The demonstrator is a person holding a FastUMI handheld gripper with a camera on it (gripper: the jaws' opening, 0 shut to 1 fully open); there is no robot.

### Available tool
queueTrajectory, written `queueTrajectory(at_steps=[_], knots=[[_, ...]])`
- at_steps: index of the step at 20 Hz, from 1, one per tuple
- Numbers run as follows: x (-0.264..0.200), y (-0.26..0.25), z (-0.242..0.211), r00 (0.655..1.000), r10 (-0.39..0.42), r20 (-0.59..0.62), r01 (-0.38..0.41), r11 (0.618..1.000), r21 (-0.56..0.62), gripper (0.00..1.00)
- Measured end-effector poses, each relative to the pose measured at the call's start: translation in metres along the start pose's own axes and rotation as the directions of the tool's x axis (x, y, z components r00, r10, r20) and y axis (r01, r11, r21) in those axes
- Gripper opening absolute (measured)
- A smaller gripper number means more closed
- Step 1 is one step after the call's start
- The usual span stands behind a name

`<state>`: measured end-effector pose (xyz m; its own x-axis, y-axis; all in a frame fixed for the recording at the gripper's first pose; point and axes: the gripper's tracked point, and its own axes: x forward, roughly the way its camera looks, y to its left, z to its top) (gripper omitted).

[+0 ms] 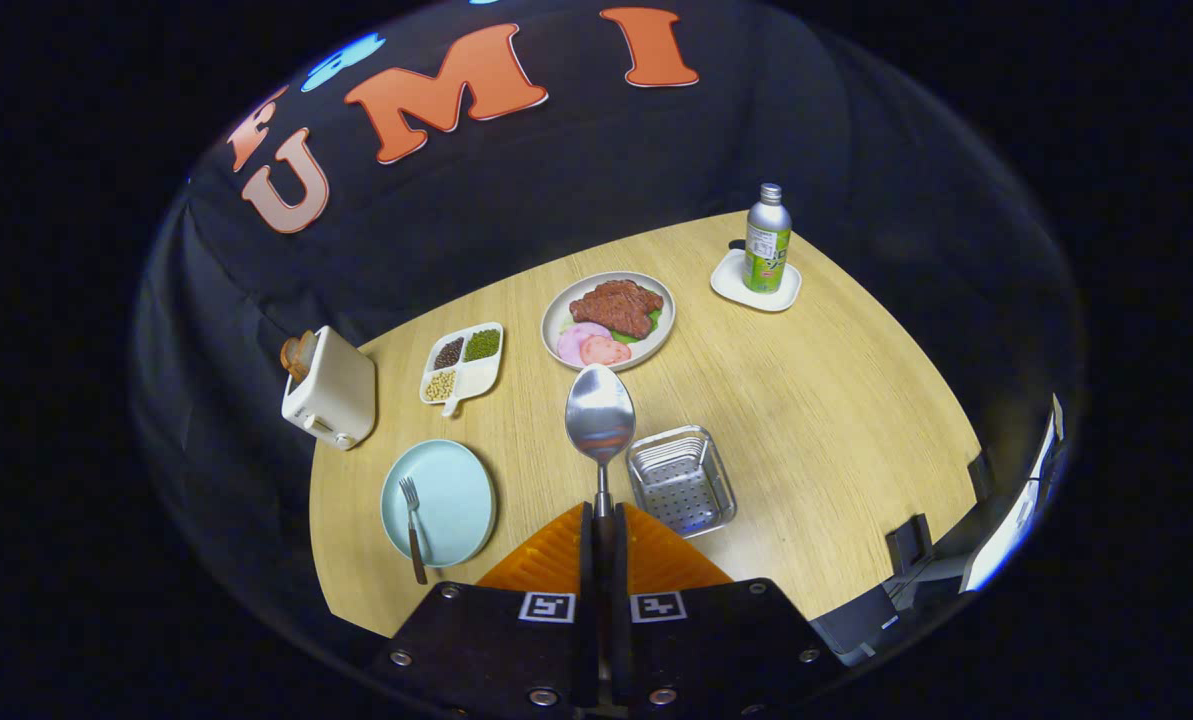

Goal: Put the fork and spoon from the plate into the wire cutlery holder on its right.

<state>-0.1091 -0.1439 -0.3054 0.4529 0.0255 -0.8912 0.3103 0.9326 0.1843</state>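
The gripper [599,520] is clamped on the spoon [600,420] by its handle, both fingers pressing it, bowl pointing to 12 o'clock along the fingers. The wire cutlery holder [680,480] sits just at 1 o'clock of the fingertips, low beside the spoon's bowl. The fork [412,525] lies lengthwise on the blue plate [456,490] at 9 o'clock

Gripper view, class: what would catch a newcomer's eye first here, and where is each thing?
The spoon stands out first, its handle clamped in the gripper, bowl pointing forward above the wooden table. Just right of it sits the wire cutlery holder. To the left, the fork lies on the pale blue plate.
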Motion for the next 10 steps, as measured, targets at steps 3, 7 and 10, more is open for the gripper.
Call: queueTrajectory(at_steps=[3,7,10], knots=[[0.013,-0.019,-0.018,0.998,-0.019,-0.068,0.018,1.000,-0.011,0.06],[0.039,-0.036,-0.042,0.988,-0.038,-0.152,0.034,0.999,-0.029,0.06],[0.047,-0.047,-0.035,0.985,-0.065,-0.161,0.054,0.996,-0.071,0.07]])
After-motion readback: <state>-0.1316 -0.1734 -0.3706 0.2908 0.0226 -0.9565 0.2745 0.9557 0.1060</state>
